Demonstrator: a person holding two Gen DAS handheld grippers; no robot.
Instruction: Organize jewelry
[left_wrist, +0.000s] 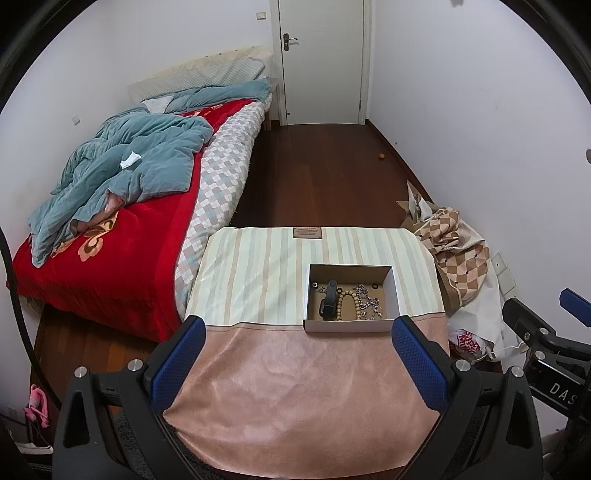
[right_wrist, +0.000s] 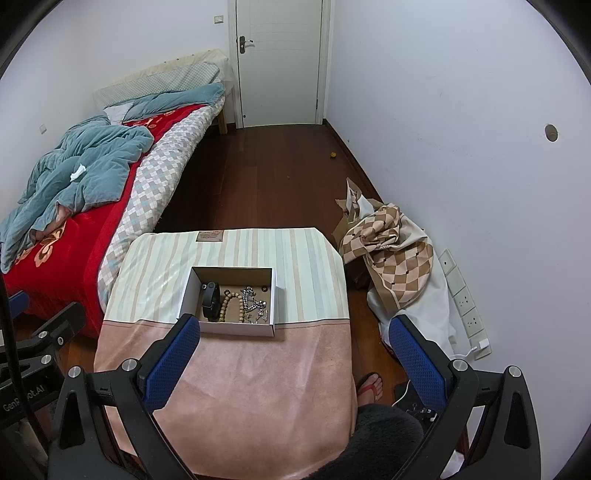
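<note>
Both wide open and empty, left gripper (left_wrist: 297, 360) and right gripper (right_wrist: 291, 354) hovering low in frame before the box (left_wrist: 351, 326) at centre; next, reaching in for the tangled chain (left_wrist: 367, 301).

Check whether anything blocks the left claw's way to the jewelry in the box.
Nothing visible does. The left claw is open over bare tablecloth. The box has no lid, so only its near wall lies ahead of the bead bracelet and silver chain.

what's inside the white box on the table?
The white box holds a black wristband, a wooden bead bracelet, a silver chain and small dark rings. The near wall hides the floor strip just behind it. Both grippers are open and empty.
</note>
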